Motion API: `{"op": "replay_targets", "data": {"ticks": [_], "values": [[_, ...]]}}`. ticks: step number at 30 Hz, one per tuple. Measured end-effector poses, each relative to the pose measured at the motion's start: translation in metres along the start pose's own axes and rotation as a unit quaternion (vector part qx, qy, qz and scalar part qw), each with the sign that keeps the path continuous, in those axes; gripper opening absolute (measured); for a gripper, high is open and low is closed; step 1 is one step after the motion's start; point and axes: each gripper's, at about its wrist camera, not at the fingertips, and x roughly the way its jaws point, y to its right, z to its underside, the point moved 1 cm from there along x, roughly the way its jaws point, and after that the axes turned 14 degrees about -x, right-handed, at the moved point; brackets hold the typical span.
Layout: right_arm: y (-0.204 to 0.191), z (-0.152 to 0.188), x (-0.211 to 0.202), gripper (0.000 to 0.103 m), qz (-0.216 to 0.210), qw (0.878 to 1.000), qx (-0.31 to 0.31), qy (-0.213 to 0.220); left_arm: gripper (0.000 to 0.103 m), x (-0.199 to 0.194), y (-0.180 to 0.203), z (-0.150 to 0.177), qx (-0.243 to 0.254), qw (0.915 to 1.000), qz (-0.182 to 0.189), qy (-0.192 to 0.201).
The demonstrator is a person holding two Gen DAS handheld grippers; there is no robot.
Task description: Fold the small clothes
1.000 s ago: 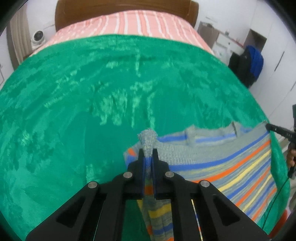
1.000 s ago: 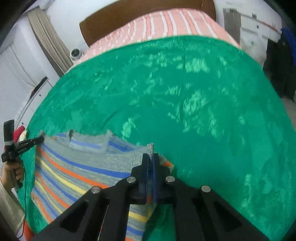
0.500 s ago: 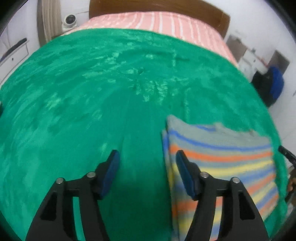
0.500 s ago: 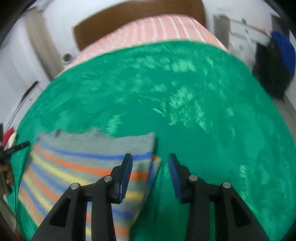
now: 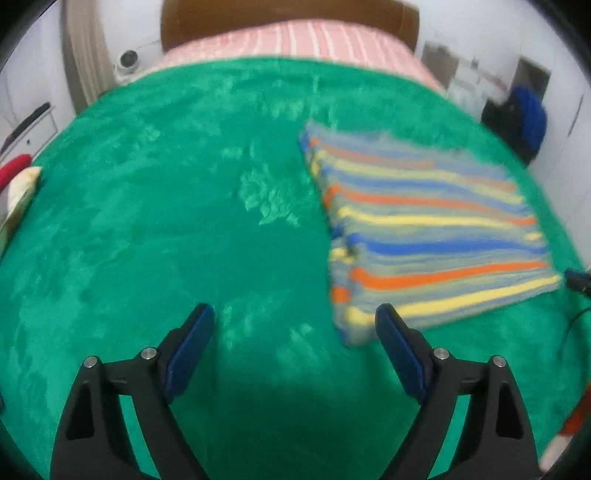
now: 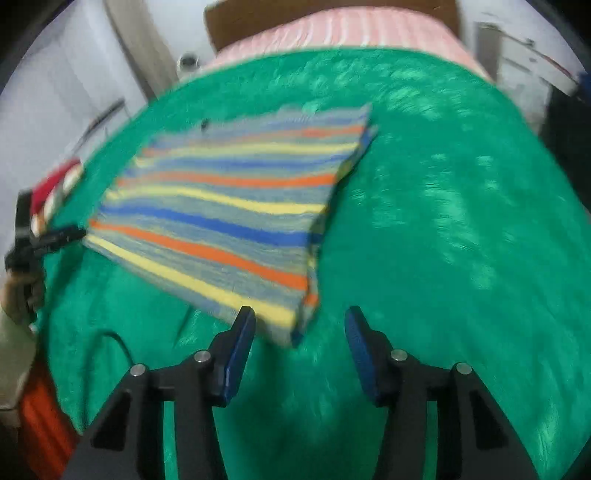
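Left wrist view: the left gripper [image 5: 295,332] reaches in from the bottom edge, its two black arms tipped with blue pads [image 5: 188,350]. The jaws are spread wide and opening, with only green blanket [image 5: 147,229] between them. The blanket covers most of a bed. A folded striped sweater [image 5: 436,229], banded in grey, blue, orange and yellow, lies flat on the blanket to the right of centre. Its near left corner sits just beside the right-hand pad, and whether they touch cannot be told through the blur. At the far end of the bed are a pink striped sheet [image 5: 314,40] and a brown headboard [image 5: 288,14]. A dark tip of the other tool [image 5: 576,280] pokes in at the right edge, near the sweater's right corner. A blue and black bundle [image 5: 524,118] sits by the wall on the right.

Right wrist view: the right gripper [image 6: 299,336] comes up from the bottom edge, its jaws partly apart and opening. Nothing is gripped. The near corner of the same sweater [image 6: 229,206] lies just beyond the gap between the pads, closer to the left pad, resting on the blanket [image 6: 461,240]. The sweater stretches away to the upper left. At the left edge a hand [image 6: 18,291] holds the handle of the left gripper [image 6: 66,233], whose tip points at the sweater's left corner. The picture is smeared by motion
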Motion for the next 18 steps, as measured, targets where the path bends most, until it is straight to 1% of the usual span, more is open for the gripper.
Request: {"op": "replay_targets", "data": {"ticks": [2,3,4,5,7,8,9,10,11,12,13,14,17,18], "values": [[0.004,0.022,-0.03,0.073,0.023,0.999,0.019,0.038,0.097,-0.027,0.012,0.014,0.006,0.9994,0.017,0.03],[0.006,0.029,-0.037,0.076,0.038,0.998,0.025,0.051,0.099,-0.036,0.021,0.023,0.013,0.9985,0.024,0.048],[0.011,0.045,-0.047,0.082,0.07,0.994,0.038,0.074,0.1,-0.043,0.03,0.034,0.021,0.9969,0.029,0.07],[0.014,0.054,-0.049,0.084,0.095,0.991,0.049,0.083,0.101,-0.044,0.034,0.042,0.026,0.9955,0.031,0.086],[0.026,0.074,-0.044,0.084,0.132,0.985,0.072,0.086,0.101,-0.037,0.045,0.059,0.024,0.9928,0.024,0.115],[0.036,0.083,-0.037,0.084,0.143,0.982,0.096,0.077,0.101,-0.03,0.046,0.063,0.014,0.9931,0.022,0.114],[0.046,0.096,-0.031,0.084,0.136,0.98,0.125,0.077,0.101,-0.022,0.045,0.066,0.001,0.9934,0.023,0.112],[0.053,0.099,-0.033,0.084,0.125,0.978,0.136,0.098,0.101,-0.012,0.038,0.067,-0.019,0.9938,0.023,0.107],[0.053,0.1,-0.034,0.086,0.122,0.977,0.135,0.109,0.101,-0.002,0.034,0.068,-0.041,0.9941,0.015,0.099],[0.055,0.1,-0.035,0.087,0.115,0.977,0.137,0.112,0.102,0.013,0.028,0.069,-0.065,0.9947,-0.005,0.08],[0.055,0.1,-0.034,0.091,0.111,0.978,0.136,0.111,0.102,0.024,0.025,0.07,-0.072,0.9955,-0.022,0.058],[0.054,0.099,-0.034,0.093,0.107,0.979,0.132,0.111,0.102,0.027,0.027,0.069,-0.068,0.996,-0.026,0.052],[0.052,0.101,-0.034,0.095,0.107,0.98,0.124,0.112,0.103,0.032,0.033,0.065,-0.046,0.9969,-0.044,0.047],[0.051,0.101,-0.034,0.095,0.106,0.98,0.124,0.114,0.103,0.032,0.034,0.065,-0.036,0.997,-0.043,0.053]]}}
